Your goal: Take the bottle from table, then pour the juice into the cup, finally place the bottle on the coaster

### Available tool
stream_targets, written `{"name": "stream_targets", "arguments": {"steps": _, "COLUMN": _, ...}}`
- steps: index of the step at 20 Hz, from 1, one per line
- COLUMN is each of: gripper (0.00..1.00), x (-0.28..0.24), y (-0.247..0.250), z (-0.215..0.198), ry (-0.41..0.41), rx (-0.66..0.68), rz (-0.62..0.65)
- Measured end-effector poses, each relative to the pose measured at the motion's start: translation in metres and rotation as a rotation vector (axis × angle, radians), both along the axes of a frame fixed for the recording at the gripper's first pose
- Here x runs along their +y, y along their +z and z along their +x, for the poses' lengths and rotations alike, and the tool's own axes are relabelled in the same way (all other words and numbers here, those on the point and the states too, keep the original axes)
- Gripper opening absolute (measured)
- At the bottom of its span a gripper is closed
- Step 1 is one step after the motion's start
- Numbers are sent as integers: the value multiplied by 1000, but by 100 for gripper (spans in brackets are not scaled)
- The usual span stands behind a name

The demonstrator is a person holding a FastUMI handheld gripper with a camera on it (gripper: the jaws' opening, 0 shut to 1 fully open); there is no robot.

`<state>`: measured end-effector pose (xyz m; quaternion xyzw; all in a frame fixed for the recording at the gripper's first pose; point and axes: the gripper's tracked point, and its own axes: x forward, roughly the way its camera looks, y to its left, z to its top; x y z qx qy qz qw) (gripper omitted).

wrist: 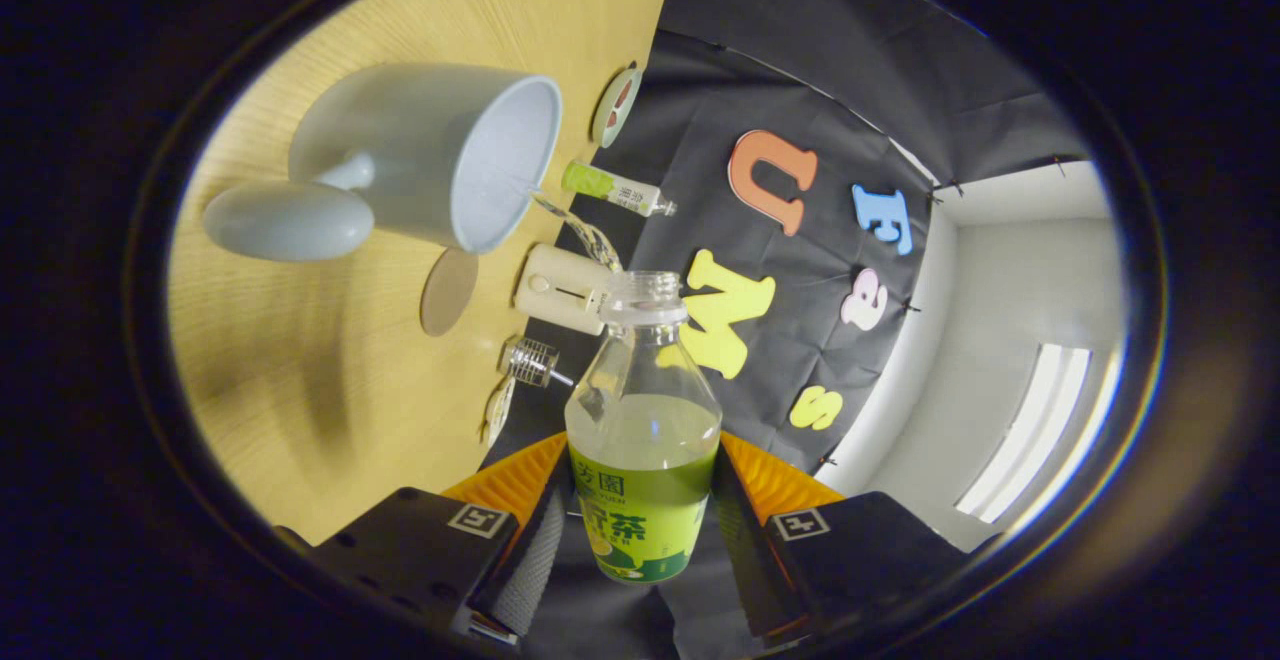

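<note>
Your gripper (pixel 640 530) is clamped on the bottle (pixel 643 440), both fingers pressing its labelled body. The bottle is tipped, its open mouth just beside the cup (pixel 440 155), juice streaming in. The coaster (pixel 448 291) lies on the table (pixel 300 380) just beside the cup.

One gripper (pixel 640 530) was clamped on one open bottle (pixel 643 440). At ten o'clock stood one cup (pixel 430 155). Near it were one coaster (pixel 448 290), one small bottle (pixel 612 188), one white box (pixel 558 290), one disc (pixel 617 105) and one glass piece (pixel 530 360).
</note>
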<state>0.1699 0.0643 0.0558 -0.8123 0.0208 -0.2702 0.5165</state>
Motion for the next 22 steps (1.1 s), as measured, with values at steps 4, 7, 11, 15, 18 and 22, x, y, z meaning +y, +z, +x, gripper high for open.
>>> {"name": "stream_targets", "arguments": {"steps": 4, "gripper": 81, "x": 2, "y": 4, "z": -1, "ry": -10, "rx": -5, "rz": -25}}
{"name": "stream_targets", "arguments": {"steps": 7, "gripper": 81, "x": 0, "y": 7, "z": -3, "ry": -18, "rx": -5, "rz": -21}}
{"name": "stream_targets", "arguments": {"steps": 11, "gripper": 80, "x": -3, "y": 13, "z": -8, "ry": -33, "rx": -5, "rz": -44}}
{"name": "stream_targets", "arguments": {"steps": 15, "gripper": 81, "x": -2, "y": 18, "z": -10, "ry": -29, "rx": -11, "rz": -63}}
{"name": "stream_targets", "arguments": {"steps": 18, "gripper": 81, "x": 0, "y": 22, "z": -10, "ry": -21, "rx": -16, "rz": -71}}
{"name": "stream_targets", "arguments": {"steps": 22, "gripper": 80, "x": 6, "y": 26, "z": -12, "ry": -9, "rx": -21, "rz": -89}}
